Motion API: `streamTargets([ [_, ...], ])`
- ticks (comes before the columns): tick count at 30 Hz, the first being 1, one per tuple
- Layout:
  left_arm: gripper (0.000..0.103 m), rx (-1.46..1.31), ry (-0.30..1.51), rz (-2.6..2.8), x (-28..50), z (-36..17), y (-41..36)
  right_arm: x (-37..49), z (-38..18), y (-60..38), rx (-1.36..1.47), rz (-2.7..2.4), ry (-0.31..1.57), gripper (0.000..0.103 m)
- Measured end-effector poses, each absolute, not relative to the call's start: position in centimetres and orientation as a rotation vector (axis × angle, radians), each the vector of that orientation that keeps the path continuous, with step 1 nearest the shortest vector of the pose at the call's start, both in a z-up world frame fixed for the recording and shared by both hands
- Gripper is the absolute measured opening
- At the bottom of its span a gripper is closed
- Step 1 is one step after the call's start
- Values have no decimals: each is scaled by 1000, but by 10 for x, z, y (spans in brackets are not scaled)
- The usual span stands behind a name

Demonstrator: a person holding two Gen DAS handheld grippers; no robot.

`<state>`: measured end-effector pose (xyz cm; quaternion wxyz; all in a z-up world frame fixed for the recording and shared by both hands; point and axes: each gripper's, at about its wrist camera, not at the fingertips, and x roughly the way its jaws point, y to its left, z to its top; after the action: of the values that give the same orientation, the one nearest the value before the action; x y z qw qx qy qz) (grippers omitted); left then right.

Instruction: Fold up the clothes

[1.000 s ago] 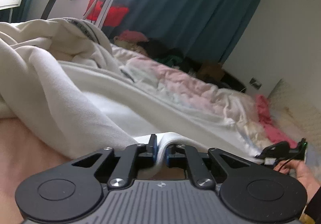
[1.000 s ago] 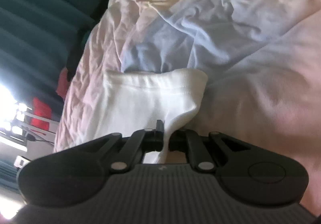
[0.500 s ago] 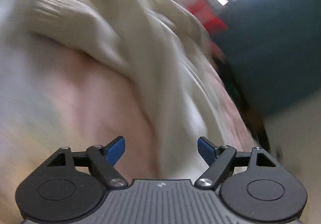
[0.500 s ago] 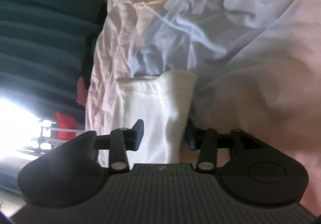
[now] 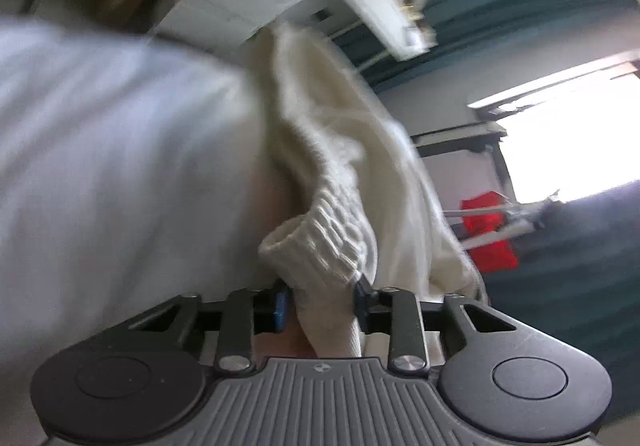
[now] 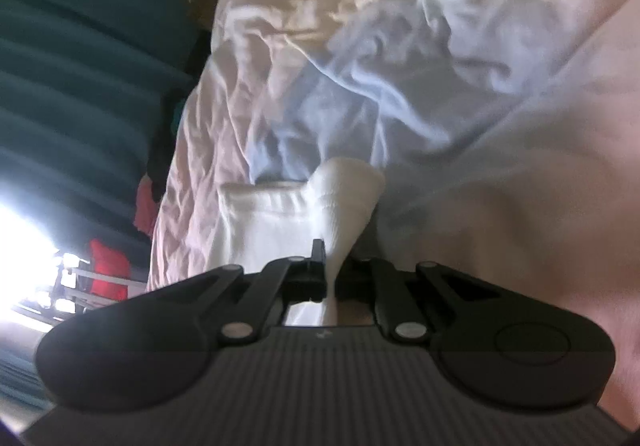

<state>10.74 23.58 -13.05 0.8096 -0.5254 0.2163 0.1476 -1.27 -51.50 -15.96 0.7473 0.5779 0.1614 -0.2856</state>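
Left side: my left gripper (image 5: 322, 300) is closing its jaws around the ribbed cuff of a cream cable-knit sweater (image 5: 320, 246). The cuff is sitting between the blue-tipped fingers (image 5: 282, 304), and the rest of the knit is trailing up and away ahead of the gripper, over pale bedding (image 5: 100, 146) lying to its left. The view is blurred, so I cannot tell whether both pads are pressing yet. Judgement: the knit is soft, thick and stretchy, fairly light but bulky; the doubled cuff rib is the firmest place to take hold, since loose knit further up would sag and stretch.

Right side: my right gripper (image 6: 330, 278) is pinching shut on a bunched edge of a smooth white cotton garment (image 6: 272, 222), which is lying flat just ahead and slightly left of the fingers on the crumpled pastel sheet (image 6: 380, 66). Judgement: thin, limp, light cloth; the stitched hem band ahead is giving the surest hold, and a shallow pinch could slip.
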Motion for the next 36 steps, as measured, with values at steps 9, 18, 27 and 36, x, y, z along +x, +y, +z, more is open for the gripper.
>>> streamTargets([
  [9,19,-1053,366,294,44,-15,326,-28,-139,-517,1227,-643,299,5],
  [18,22,-881,632,361,-2,-47,370,-55,-132,-519,1156,-816,413,8],
  [27,71,-494,652,393,-36,-39,318,-65,-99,-502,924,-940,329,64],
  [36,89,-269,416,179,-19,19,180,-16,-47,-406,495,-550,305,82],
])
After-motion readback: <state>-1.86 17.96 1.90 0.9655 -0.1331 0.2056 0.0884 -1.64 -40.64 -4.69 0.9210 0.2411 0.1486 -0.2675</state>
